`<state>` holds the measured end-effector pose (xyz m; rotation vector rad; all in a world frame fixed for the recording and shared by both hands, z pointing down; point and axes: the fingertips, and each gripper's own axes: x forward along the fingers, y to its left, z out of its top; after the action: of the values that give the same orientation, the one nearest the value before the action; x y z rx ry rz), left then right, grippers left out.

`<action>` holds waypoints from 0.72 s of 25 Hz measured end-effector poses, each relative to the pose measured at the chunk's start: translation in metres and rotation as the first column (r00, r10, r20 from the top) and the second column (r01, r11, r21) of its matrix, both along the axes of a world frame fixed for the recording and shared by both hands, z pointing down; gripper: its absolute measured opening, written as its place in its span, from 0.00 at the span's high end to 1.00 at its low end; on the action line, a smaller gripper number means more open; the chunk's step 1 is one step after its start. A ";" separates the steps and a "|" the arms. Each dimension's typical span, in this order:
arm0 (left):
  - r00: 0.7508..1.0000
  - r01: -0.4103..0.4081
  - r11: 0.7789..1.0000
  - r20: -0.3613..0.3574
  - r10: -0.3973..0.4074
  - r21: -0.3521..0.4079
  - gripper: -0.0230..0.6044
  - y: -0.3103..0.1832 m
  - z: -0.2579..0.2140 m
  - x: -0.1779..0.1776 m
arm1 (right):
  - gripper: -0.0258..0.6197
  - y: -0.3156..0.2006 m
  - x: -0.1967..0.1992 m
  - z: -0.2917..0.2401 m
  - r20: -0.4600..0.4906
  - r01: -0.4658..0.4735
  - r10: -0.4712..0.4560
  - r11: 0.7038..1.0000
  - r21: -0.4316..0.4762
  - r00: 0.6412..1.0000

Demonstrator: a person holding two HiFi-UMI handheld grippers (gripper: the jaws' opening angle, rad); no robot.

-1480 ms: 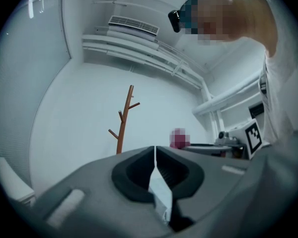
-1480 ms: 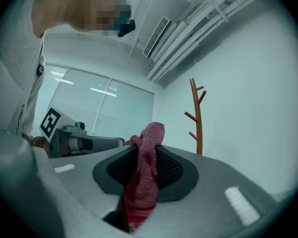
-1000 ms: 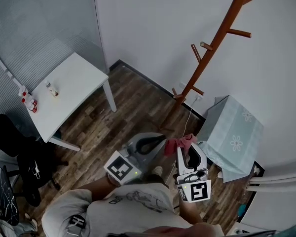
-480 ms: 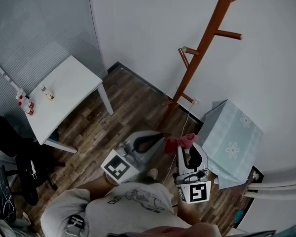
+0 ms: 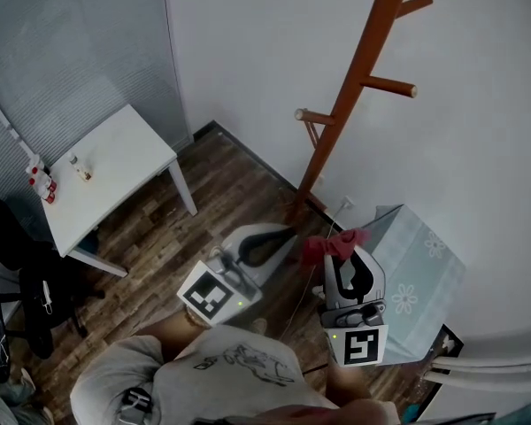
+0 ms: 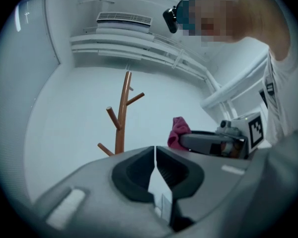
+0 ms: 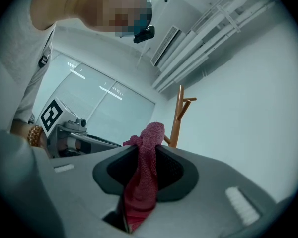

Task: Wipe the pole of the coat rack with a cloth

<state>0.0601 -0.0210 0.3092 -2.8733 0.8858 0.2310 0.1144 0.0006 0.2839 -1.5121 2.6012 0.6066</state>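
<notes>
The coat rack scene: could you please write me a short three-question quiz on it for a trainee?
1. Which does the right claw hold? A: a red cloth. B: a bottle. C: nothing.
2. True or false: the left claw is wide open around the pole of the coat rack.
3. Does the red cloth touch the pole yet?

Key:
1. A, pinched between its jaws.
2. False: the left claw is shut and empty, away from the coat rack.
3. No: the head view shows a gap between them.
</notes>
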 end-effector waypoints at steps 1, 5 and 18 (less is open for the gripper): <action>1.000 0.009 1.000 0.000 -0.009 0.011 0.94 -0.006 -0.007 0.000 | 0.80 -0.005 0.000 -0.008 -0.018 0.002 -0.002 1.000 0.016 1.000; 0.999 0.027 0.998 0.019 -0.028 0.049 0.94 -0.033 -0.036 -0.005 | 0.80 -0.024 -0.009 -0.042 -0.126 0.010 0.002 0.996 0.090 0.992; 0.996 0.003 0.988 0.087 -0.017 0.154 0.90 -0.090 -0.107 -0.030 | 0.80 -0.049 -0.051 -0.186 -0.459 0.047 0.151 0.919 0.392 0.876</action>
<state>0.0297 -0.1109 0.2027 -2.7135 0.8278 0.1629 0.0637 -0.0480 0.0979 -1.4396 2.5177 1.5903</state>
